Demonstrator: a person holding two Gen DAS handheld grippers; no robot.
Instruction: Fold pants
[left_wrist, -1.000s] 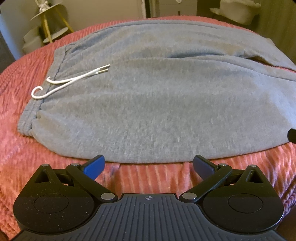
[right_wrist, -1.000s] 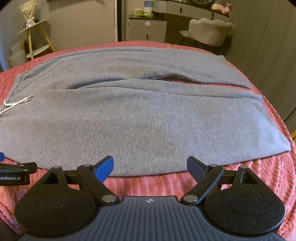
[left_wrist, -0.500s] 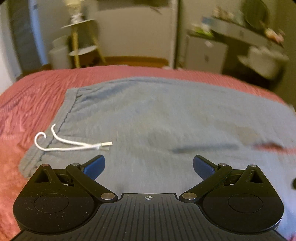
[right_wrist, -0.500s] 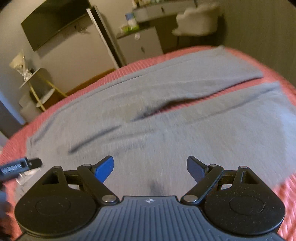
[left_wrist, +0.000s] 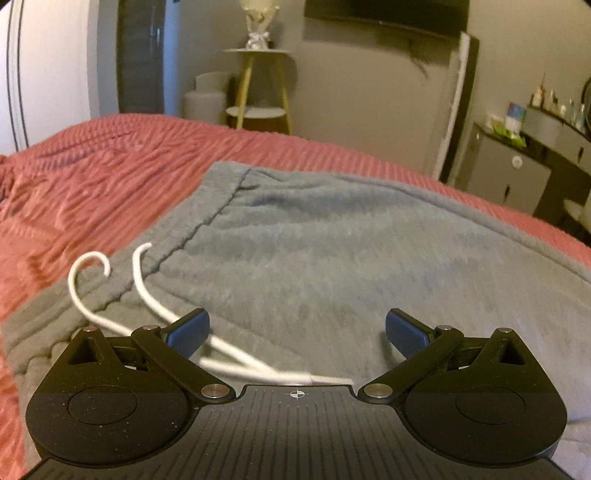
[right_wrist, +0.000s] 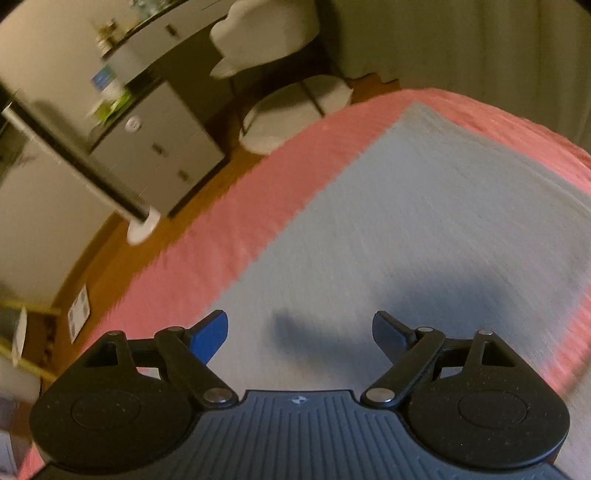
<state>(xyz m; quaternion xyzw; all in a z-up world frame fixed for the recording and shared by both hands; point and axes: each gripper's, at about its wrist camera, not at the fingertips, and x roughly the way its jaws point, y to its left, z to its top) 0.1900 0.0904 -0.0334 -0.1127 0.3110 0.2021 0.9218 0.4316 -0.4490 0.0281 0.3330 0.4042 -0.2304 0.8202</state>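
Grey sweatpants (left_wrist: 332, 258) lie flat on a pink ribbed bedspread (left_wrist: 92, 177). In the left wrist view the waistband (left_wrist: 177, 240) runs along the left, and a white drawstring (left_wrist: 147, 295) curls over it and passes under my left gripper (left_wrist: 297, 328). That gripper is open and empty, low over the waist area. In the right wrist view my right gripper (right_wrist: 299, 330) is open and empty over a grey pant leg (right_wrist: 424, 221), near its far edge. The view is tilted and blurred.
Beyond the bed's far edge (right_wrist: 258, 192) stand a white cabinet (right_wrist: 159, 147) and a white chair (right_wrist: 291, 110) on a wooden floor. A yellow-legged side table (left_wrist: 258, 107) stands against the wall behind the bed.
Both grippers have moved forward from the near edge of the bed out over the pants. The left now hovers at the drawstring; the right has swung toward the far leg. Both stayed open.
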